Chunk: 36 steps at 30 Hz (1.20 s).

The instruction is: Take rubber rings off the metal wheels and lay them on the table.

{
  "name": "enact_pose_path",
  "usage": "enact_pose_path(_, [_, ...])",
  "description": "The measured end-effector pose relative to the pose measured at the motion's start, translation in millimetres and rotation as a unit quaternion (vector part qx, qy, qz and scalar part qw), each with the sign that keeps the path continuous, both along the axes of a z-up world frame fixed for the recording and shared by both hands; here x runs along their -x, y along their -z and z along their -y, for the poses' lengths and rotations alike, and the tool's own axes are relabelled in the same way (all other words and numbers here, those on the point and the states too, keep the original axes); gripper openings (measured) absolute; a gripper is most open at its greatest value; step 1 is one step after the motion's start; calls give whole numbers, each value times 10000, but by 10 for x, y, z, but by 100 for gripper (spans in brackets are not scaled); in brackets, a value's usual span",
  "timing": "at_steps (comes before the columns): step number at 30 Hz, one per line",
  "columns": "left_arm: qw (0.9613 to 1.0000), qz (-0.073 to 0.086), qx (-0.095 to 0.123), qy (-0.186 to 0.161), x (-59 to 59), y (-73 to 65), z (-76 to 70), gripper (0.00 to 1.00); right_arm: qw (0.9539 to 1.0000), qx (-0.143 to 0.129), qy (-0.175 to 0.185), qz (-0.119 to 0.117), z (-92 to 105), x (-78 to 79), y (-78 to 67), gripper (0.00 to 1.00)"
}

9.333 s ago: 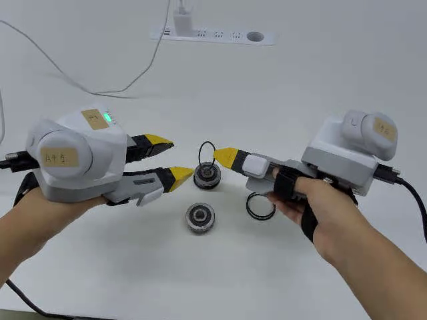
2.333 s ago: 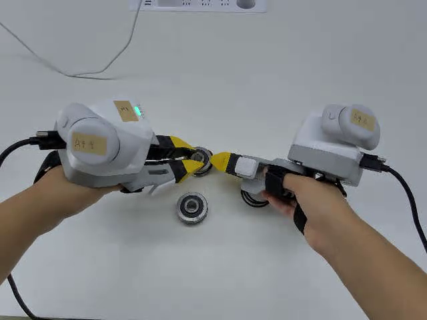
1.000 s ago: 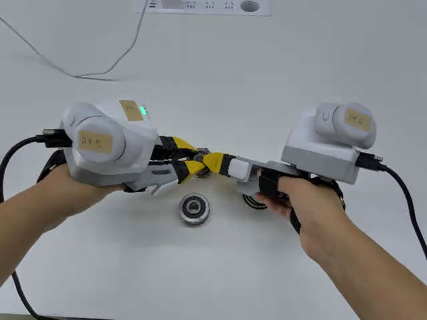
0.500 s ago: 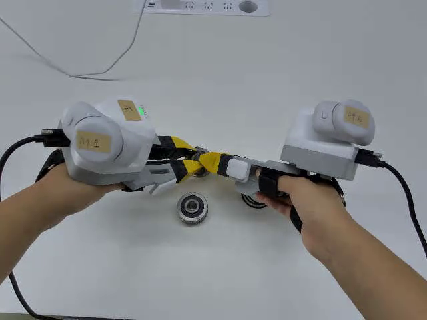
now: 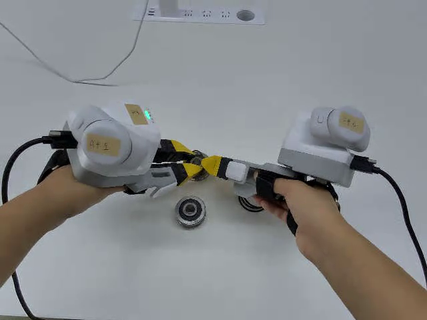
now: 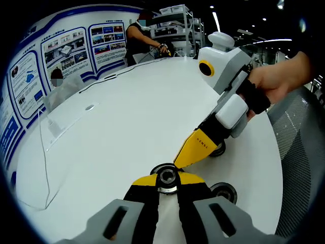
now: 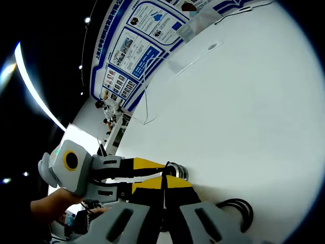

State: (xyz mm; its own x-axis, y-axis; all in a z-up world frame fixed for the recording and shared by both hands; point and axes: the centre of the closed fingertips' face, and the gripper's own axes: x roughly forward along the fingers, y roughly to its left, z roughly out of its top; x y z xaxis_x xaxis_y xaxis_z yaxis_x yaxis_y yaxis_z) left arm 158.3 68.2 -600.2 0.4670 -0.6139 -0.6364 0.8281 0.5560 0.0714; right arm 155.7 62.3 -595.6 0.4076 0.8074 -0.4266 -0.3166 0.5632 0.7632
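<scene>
My left gripper [image 5: 193, 165] [image 6: 167, 182] is shut on a small metal wheel [image 6: 167, 178] [image 5: 196, 160], with its yellow tips on both sides of it. My right gripper [image 5: 211, 165] [image 7: 163, 182] has its jaws together and its yellow tips rest against that wheel's rim [image 7: 177, 172]. I cannot tell whether it pinches a rubber ring. A second metal wheel [image 5: 191, 211] [image 6: 224, 191] lies on the white table in front of both grippers. Loose black rubber rings [image 5: 251, 203] [image 7: 236, 209] lie on the table under the right gripper's body.
A white power strip [image 5: 200, 13] lies at the table's far edge, and a grey cable [image 5: 100, 73] runs from it to the left. The white table [image 5: 220, 267] stretches bare in front. A person [image 6: 142, 35] stands at the table's far end in the left gripper view.
Since the oldest frame my left gripper has shut on the far wheel and my right gripper's tips have come up against it. Over the last second both hold nearly still.
</scene>
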Motion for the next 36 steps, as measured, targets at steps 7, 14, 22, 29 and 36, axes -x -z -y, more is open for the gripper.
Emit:
enact_pose_path(7, [10000, -23, 7, 18, 11, -33, -17, 15, 10000, 12, 40, -42, -2, 0, 5, 1])
enact_pose_path(14, [9997, 78, 146, -155, 10, -180, -122, 17, 9999, -95, 43, -12, -67, 7, -48, 1])
enact_pose_path(22, [9977, 192, 272, -598, 34, -322, -346, 17, 9989, -477, 0, -31, -174, 36, -187, 1])
enact_pose_path(29, [9955, 278, 471, -769, 94, -433, -388, 17, 9971, -734, 194, 78, -56, -17, -393, 1])
enact_pose_path(36, [9929, 362, 722, -876, 170, -497, -346, 24, 9973, -615, 392, 34, 263, 29, -362, 1])
